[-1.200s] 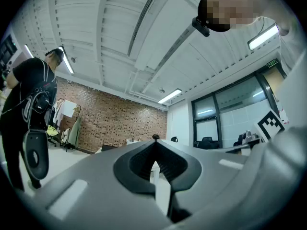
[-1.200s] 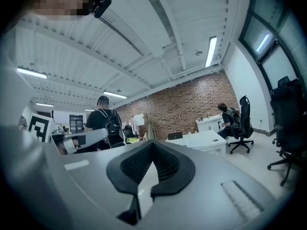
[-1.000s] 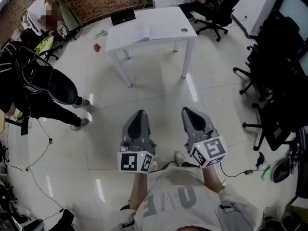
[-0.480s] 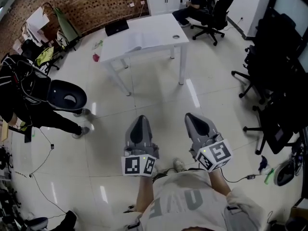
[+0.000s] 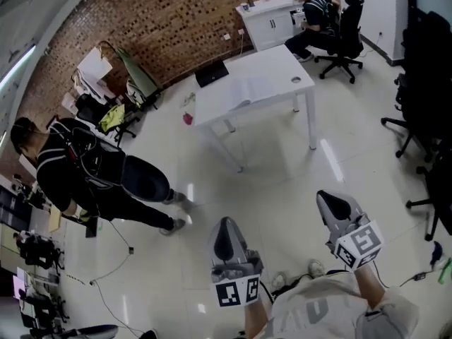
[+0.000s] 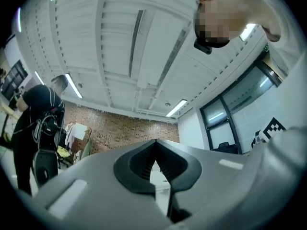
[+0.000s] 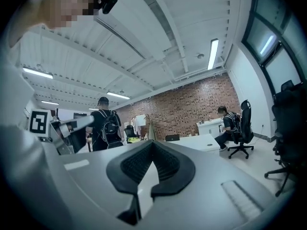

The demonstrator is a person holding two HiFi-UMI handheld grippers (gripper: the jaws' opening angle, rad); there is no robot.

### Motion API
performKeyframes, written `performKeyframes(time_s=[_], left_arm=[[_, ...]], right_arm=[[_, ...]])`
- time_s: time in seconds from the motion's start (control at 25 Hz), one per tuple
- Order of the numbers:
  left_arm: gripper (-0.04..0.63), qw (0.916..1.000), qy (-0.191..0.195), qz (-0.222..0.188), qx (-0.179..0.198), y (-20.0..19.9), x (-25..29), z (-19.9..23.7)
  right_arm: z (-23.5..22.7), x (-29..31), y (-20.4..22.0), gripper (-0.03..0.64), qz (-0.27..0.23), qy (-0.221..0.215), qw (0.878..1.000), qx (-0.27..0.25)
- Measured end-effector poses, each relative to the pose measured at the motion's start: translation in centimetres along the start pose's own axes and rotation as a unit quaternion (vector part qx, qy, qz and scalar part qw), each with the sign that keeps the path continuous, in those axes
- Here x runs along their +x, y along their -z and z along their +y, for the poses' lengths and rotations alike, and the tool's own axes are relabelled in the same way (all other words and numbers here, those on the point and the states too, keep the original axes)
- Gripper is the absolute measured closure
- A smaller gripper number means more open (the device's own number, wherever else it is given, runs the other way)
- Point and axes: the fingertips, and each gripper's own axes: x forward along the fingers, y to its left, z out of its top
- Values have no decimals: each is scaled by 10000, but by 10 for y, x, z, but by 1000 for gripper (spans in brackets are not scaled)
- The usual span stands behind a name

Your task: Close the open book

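Note:
The open book (image 5: 247,90) lies flat, pages up, on a white table (image 5: 282,66) far across the room in the head view. Both grippers hang over bare floor well short of it, pointing towards the table. My left gripper (image 5: 224,223) is low in the middle, its jaws shut with nothing between them (image 6: 155,143). My right gripper (image 5: 327,196) is off to the right, its jaws also together and empty (image 7: 152,143). The table (image 7: 204,140) shows small beyond the right gripper's tips; I cannot make out the book there.
A closed black laptop (image 5: 212,73) sits at the table's far left corner. A person in black with a backpack (image 5: 92,171) bends over at left. Another person (image 5: 318,9) sits on an office chair (image 5: 349,23) by a white cabinet. Black chairs (image 5: 427,83) line the right side; cables lie on the floor.
The head view has swung up and left, so the table sits higher right. Both grippers show lower and further apart. The person in black is now more fully in view.

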Motion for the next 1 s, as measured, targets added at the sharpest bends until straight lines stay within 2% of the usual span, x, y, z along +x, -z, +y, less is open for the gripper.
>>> performKeyframes(time_s=[0.16, 0.28, 0.44, 0.56, 0.72, 1.0], left_arm=[[580, 9993, 96, -118, 335, -12, -3, 4], [580, 9991, 243, 54, 343, -9, 4, 4], [580, 9972, 564, 262, 425, -8, 13, 4], [580, 9962, 696, 405, 337, 10, 15, 4], [580, 9934, 900, 710, -5, 40, 17, -4], [580, 9892, 1205, 821, -150, 50, 23, -30]], right_arm=[[2, 5, 4, 614, -88, 117, 9998, -127], [11, 10, -9, 614, -345, 95, 9993, -106], [31, 15, -24, 614, -637, 133, 9977, 182], [42, 16, -22, 614, -666, 238, 9971, 265], [52, 21, -10, 614, -516, 279, 9983, 48], [56, 17, -9, 613, -445, 283, 9986, 12]])
